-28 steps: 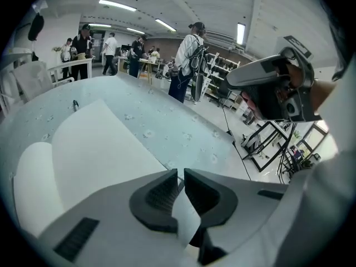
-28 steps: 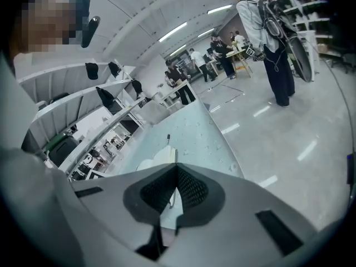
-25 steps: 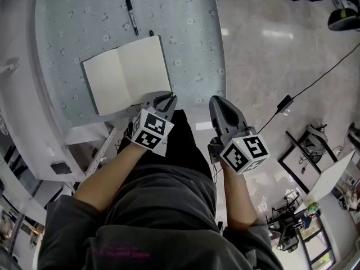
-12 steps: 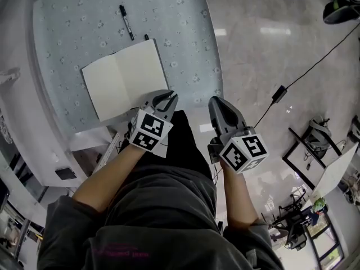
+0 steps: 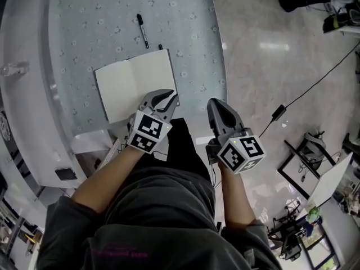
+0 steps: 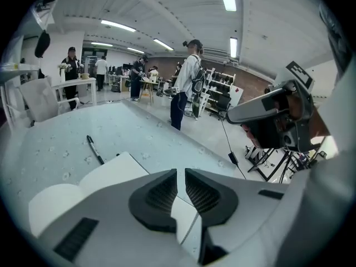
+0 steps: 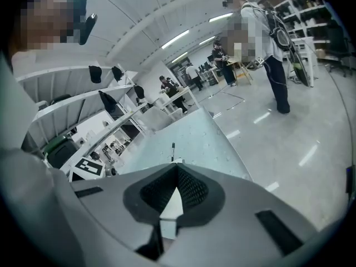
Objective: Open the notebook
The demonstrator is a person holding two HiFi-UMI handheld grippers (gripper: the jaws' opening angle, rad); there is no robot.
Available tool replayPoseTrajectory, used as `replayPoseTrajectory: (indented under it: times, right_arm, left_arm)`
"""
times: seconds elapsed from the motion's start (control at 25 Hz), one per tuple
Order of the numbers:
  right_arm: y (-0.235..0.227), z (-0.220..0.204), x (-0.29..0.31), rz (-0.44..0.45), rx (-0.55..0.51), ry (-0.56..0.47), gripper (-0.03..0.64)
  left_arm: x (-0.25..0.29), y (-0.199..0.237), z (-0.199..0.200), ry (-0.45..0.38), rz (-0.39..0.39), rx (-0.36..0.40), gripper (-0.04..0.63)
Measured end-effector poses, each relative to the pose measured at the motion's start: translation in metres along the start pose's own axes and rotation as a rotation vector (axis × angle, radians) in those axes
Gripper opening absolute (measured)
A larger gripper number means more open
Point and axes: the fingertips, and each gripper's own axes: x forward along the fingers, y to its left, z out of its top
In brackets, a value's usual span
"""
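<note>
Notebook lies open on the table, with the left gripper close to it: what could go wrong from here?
1. The left gripper, its jaws opening with nothing between them, hangs by the near right corner of the notebook. A low sweep could catch a page and flip it shut.
2. The notebook lies near the front edge of the table, so a tug could slide it off.
3. A push could knock it into the pen.

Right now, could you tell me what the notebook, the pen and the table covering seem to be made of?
Notebook: paper, with matte cream blank pages lying open.
Pen: probably plastic, going by its slim black barrel.
Table covering: cloth or vinyl, pale blue-green with a small flower print; I cannot tell which.
</note>
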Motion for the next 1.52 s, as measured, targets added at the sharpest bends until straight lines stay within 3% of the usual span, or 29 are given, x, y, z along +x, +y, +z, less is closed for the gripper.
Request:
replayPoseTrajectory:
  times: [0.88, 1.52]
  right_arm:
    - [0.120, 0.052, 0.038, 0.089, -0.167, -0.050, 0.003]
    - [0.217, 0.082, 0.068, 0.197, -0.326, -0.063, 0.003]
  left_arm:
    - [-0.139, 0.075, 0.056, -0.227, 0.112, 0.017, 0.035]
    - [-0.254, 0.140, 0.076, -0.417, 0.258, -0.021, 0.020]
